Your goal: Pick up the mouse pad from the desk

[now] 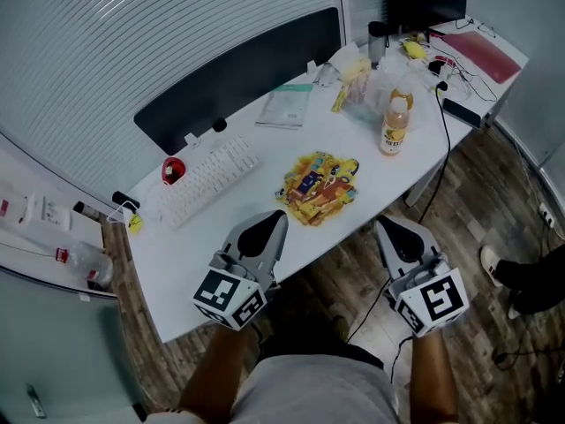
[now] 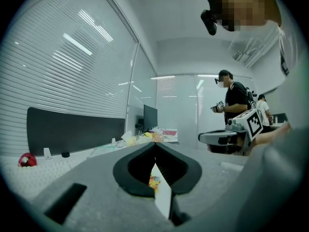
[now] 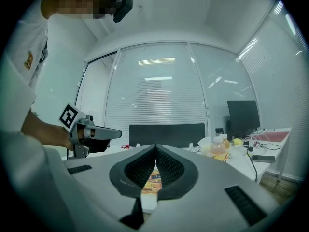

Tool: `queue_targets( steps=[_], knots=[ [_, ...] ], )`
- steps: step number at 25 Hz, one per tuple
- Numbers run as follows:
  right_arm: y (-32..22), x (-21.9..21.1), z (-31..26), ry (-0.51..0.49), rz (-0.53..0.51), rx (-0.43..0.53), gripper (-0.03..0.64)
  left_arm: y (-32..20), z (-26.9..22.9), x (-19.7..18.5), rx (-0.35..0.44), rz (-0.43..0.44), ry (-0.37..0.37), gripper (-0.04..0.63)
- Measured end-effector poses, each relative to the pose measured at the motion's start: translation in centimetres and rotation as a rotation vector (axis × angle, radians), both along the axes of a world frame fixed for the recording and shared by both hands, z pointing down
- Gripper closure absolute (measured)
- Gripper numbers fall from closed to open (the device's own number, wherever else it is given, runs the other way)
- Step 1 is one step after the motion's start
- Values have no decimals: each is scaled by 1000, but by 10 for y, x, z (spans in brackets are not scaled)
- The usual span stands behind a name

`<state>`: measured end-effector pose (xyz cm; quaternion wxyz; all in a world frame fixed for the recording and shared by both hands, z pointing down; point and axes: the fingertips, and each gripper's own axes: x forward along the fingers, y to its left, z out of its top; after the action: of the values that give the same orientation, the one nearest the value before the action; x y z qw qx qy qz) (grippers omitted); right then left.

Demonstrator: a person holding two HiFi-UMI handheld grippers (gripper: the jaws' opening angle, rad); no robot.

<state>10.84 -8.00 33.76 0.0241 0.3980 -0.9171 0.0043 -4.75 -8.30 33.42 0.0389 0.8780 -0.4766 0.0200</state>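
The mouse pad (image 1: 318,186), a flat printed sheet of many colours with much yellow, lies on the white desk (image 1: 221,246), near its front edge and to the right of the white keyboard (image 1: 207,182). Nothing touches it. The grey left gripper (image 1: 277,215) has its jaws pressed together with nothing between them, and its tip hovers just beside the pad's near left corner. The right gripper (image 1: 387,226) is also clenched and empty. It is off the desk, over the wooden floor (image 1: 353,272), near the pad's right side but apart from it. In both gripper views the pad shows only as a yellow patch beyond the closed jaws. I judge the task to be at its beginning: opening the jaws, grasping the pad's edge and lifting are all left to do. Further back are an orange drink bottle (image 1: 395,124) and a red mouse (image 1: 173,170).
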Motion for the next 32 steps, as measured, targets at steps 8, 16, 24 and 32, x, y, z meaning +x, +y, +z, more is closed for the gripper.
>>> queue_targets(
  steps=[8,16,24,32],
  knots=[
    [-33,-22,6,40,2,-15,604,-38,17,-19,-31,-2,-15,579],
    [-78,-46,28,111,25,-58,604,-85,58,-41,-132,6,-70,578],
    [-111,-63,59,172,64,-120,604,-119,100,-59,-241,33,-98,578],
    [-134,-66,83,218,104,-191,603,-138,135,-60,-349,78,-129,575]
  ],
)
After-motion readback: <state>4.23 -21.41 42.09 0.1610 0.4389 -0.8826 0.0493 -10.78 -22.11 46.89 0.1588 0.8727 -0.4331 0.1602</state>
